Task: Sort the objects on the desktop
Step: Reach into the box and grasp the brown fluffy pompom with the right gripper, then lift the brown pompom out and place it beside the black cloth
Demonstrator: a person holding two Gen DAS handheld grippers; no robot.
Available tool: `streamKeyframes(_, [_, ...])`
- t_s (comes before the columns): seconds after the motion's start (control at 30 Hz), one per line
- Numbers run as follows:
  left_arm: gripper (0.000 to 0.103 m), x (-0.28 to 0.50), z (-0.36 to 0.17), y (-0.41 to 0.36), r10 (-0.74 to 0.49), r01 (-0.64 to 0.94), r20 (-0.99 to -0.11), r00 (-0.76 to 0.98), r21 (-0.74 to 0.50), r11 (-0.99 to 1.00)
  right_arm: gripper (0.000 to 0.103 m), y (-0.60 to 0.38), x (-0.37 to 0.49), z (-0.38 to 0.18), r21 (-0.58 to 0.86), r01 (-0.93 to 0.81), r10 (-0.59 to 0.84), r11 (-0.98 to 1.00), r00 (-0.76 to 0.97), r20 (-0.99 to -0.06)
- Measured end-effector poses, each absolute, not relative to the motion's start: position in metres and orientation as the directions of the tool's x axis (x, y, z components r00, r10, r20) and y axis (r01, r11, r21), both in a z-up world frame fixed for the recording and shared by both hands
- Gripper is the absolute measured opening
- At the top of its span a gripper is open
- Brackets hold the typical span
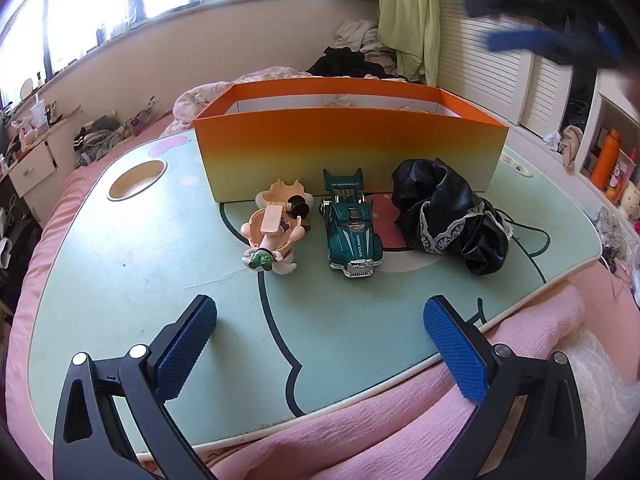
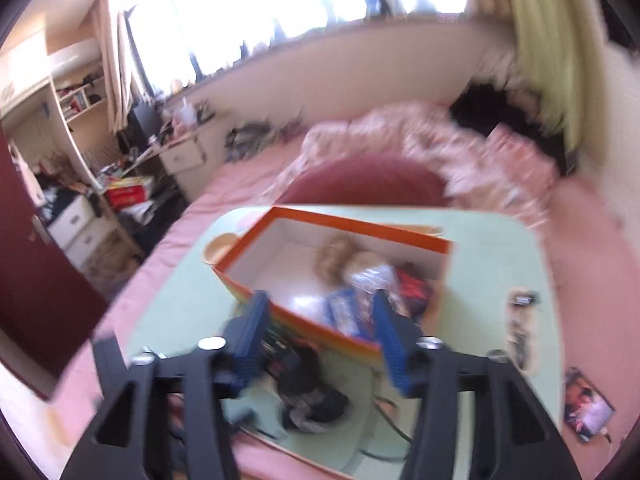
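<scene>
An orange box (image 1: 348,140) stands at the back of the green lap table (image 1: 120,280). In front of it lie a pale doll figure (image 1: 272,232), a green toy car (image 1: 352,232) and a crumpled black cloth with lace trim (image 1: 448,220). My left gripper (image 1: 320,306) is open and empty, low over the table's near part, short of the toys. The right gripper (image 2: 320,300) hovers high above the box's (image 2: 360,228) near wall, blurred, its blue pads apart with nothing between them. It also shows as a blur (image 1: 552,46) at top right. Inside the box lie a blond doll (image 2: 340,260) and other items. The black cloth (image 2: 312,392) lies below.
The table rests on a pink bed (image 1: 360,432). A round cup hole (image 1: 138,180) sits at the table's far left. A black cable (image 1: 528,232) trails right of the cloth. A photo (image 2: 588,408) lies on the bedding. Cluttered shelves and drawers line the room's sides.
</scene>
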State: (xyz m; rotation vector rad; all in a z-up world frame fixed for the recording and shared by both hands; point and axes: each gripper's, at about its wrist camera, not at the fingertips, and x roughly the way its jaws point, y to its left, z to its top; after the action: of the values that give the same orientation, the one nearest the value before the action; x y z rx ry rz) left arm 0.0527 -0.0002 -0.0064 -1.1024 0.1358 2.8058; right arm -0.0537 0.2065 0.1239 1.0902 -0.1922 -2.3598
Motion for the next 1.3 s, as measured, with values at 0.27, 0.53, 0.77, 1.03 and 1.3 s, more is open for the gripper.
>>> streamKeyframes(0.27, [0.103, 0.051, -0.004, 0.002, 0.086, -0.152, -0.679, -0.729, 0.037, -0.988, 0.037, 0.14, -0.17, 0.056, 0.243, 0.227, -0.32, -0.943, -0.423, -0.847])
streamKeyframes(0.53, [0.103, 0.055, -0.002, 0.002, 0.096, -0.159, -0.674, -0.733, 0.032, -0.987, 0.021, 0.134, -0.157, 0.058, 0.259, 0.281, -0.364, -0.924, -0.443, -0.819])
streamKeyframes(0.77, [0.103, 0.058, -0.001, 0.006, 0.093, -0.157, -0.676, -0.731, 0.034, -0.987, 0.022, 0.224, -0.025, 0.12, 0.342, 0.422, -0.538, -0.84, -0.559, -0.631])
streamKeyframes(1.03, [0.103, 0.051, -0.002, 0.002, 0.09, -0.155, -0.679, -0.728, 0.035, -0.987, 0.022, 0.221, -0.017, 0.031, 0.28, 0.33, -0.413, -0.902, -0.465, -0.783])
streamKeyframes(1.3, [0.103, 0.052, -0.002, 0.001, 0.092, -0.156, -0.679, -0.728, 0.033, -0.987, 0.083, 0.227, 0.025, 0.046, 0.183, 0.319, -0.363, -0.93, -0.718, -0.594])
